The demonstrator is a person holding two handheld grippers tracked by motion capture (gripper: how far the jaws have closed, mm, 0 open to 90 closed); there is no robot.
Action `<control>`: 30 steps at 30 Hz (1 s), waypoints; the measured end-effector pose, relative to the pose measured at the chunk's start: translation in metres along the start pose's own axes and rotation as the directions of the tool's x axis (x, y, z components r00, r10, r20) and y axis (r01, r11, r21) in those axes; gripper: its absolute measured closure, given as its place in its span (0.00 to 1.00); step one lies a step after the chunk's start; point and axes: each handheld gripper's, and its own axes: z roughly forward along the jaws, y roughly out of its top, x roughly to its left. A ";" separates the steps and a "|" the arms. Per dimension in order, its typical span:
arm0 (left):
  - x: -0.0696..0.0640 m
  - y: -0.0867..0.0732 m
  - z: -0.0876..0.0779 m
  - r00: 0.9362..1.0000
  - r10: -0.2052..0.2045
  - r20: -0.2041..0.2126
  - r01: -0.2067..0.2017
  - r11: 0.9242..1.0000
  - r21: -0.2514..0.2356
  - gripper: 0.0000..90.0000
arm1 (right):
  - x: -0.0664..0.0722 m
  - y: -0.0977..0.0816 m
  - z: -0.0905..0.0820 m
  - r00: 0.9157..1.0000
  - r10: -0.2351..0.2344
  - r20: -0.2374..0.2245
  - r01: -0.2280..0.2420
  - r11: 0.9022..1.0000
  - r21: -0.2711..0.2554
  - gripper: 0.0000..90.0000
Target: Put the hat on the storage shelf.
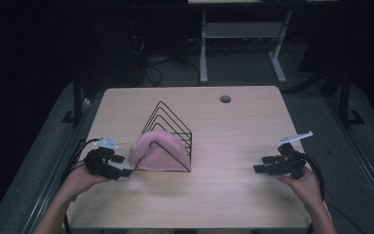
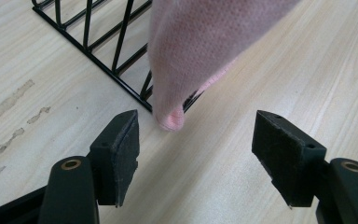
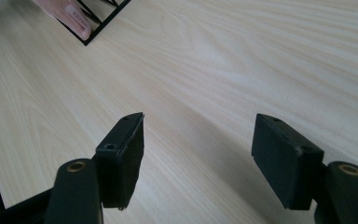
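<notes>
**High view: both tongs open, pink cloth draped in the wire rack**

High view shows a pale wooden surface point(image 1: 233, 190) carrying a black wire file rack point(image 1: 170, 131) left of centre, with a soft pink fabric cloth point(image 1: 153, 151) draped through its dividers. The left tongs point(image 1: 121, 165) sit just beside the rack's near left corner — jaws spread wide, holding nothing. In the left gripper view, the cloth's hanging tip point(image 2: 170, 119) lies close ahead of the jaws, touching neither. The right tongs point(image 1: 263, 165) hover well apart from the rack, open and empty.
</notes>
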 end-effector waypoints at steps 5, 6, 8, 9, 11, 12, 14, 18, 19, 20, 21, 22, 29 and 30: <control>-0.004 -0.004 -0.002 1.000 -0.011 -0.007 0.011 1.000 -0.009 0.35 | 0.001 -0.010 -0.004 1.000 0.007 0.005 -0.007 1.000 -0.017 0.37; -0.005 -0.006 -0.003 1.000 -0.010 -0.008 0.010 1.000 -0.010 0.35 | 0.003 -0.013 -0.004 1.000 0.006 0.006 -0.006 1.000 -0.019 0.37; -0.008 -0.008 -0.004 1.000 -0.006 -0.016 0.006 1.000 -0.013 0.35 | 0.006 -0.018 -0.004 1.000 -0.001 0.008 0.001 1.000 -0.018 0.37; -0.008 -0.010 -0.004 1.000 -0.010 -0.017 0.010 1.000 -0.016 0.35 | 0.008 -0.020 -0.004 1.000 -0.002 0.015 0.002 1.000 -0.015 0.37; -0.010 -0.013 -0.005 1.000 -0.015 -0.022 0.014 1.000 -0.024 0.35 | 0.011 -0.024 -0.004 1.000 -0.004 0.020 0.004 1.000 -0.021 0.37; -0.010 -0.015 -0.006 1.000 -0.017 -0.024 0.017 0.999 -0.028 0.35 | 0.011 -0.026 -0.005 1.000 -0.006 0.020 0.007 1.000 -0.028 0.37; -0.011 -0.019 -0.006 0.999 -0.026 -0.031 0.025 0.999 -0.035 0.35 | 0.012 -0.030 -0.004 1.000 -0.003 0.016 0.004 0.999 -0.040 0.37; -0.016 -0.025 -0.007 0.998 -0.052 -0.033 0.050 0.997 -0.062 0.35 | 0.014 -0.038 -0.004 1.000 0.007 0.021 -0.006 0.999 -0.051 0.36; -0.017 -0.026 -0.007 0.998 -0.051 -0.035 0.048 0.997 -0.064 0.35 | 0.015 -0.039 -0.005 1.000 0.004 0.025 -0.003 0.999 -0.054 0.36; -0.018 -0.027 -0.007 0.998 -0.051 -0.042 0.048 0.997 -0.066 0.35 | 0.016 -0.040 -0.005 1.000 0.004 0.025 -0.003 0.998 -0.058 0.36; -0.019 -0.028 -0.008 0.998 -0.053 -0.044 0.050 0.996 -0.069 0.35 | 0.018 -0.042 -0.005 0.999 0.003 0.033 -0.001 0.998 -0.064 0.36; -0.021 -0.030 -0.008 0.997 -0.063 -0.045 0.059 0.995 -0.082 0.35 | 0.019 -0.043 -0.006 0.999 0.003 0.033 -0.001 0.998 -0.066 0.35; -0.033 -0.039 -0.006 0.993 -0.100 -0.057 0.090 0.984 -0.152 0.34 | 0.031 -0.056 -0.006 0.999 -0.013 0.048 0.018 0.996 -0.088 0.31; -0.034 -0.040 -0.006 0.993 -0.102 -0.065 0.091 0.984 -0.155 0.34 | 0.032 -0.057 -0.006 0.999 -0.017 0.049 0.022 0.995 -0.094 0.31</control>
